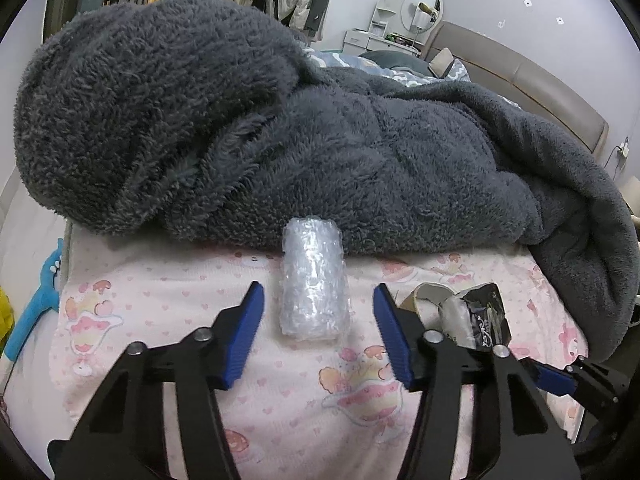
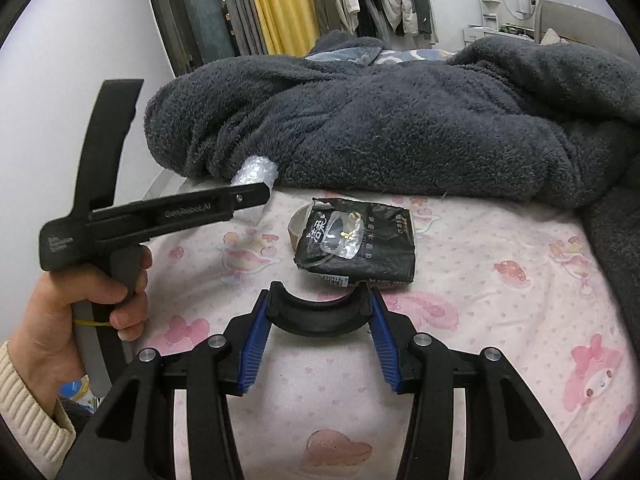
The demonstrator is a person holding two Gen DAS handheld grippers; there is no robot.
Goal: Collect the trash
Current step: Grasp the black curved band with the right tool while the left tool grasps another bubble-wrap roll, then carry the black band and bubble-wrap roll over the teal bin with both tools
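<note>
I take the grey fleece blanket (image 1: 320,140) heaped across the bed as my landmark. On the pink cartoon-print sheet (image 1: 280,400) just in front of it lies a roll of clear bubble wrap (image 1: 313,280), its far end touching the blanket's edge. My left gripper (image 1: 319,322) sits with its blue pads either side of the roll's near end; there is visible sheet between each pad and the wrap, so nothing is gripped. Further along the blanket's front edge, to the right of the roll and apart from it, is a torn black foil packet (image 2: 356,242) with white lettering, lying partly over a ring of tape (image 2: 298,224). My right gripper (image 2: 318,318) holds a curved black plastic piece (image 2: 318,316) crosswise between its pads, the ends pressed against the blue faces; it is halfway closed on that piece, just short of the packet's near edge. In the right wrist view I see a hand (image 2: 68,312) in a cream knit cuff on the left gripper's handle.
</note>
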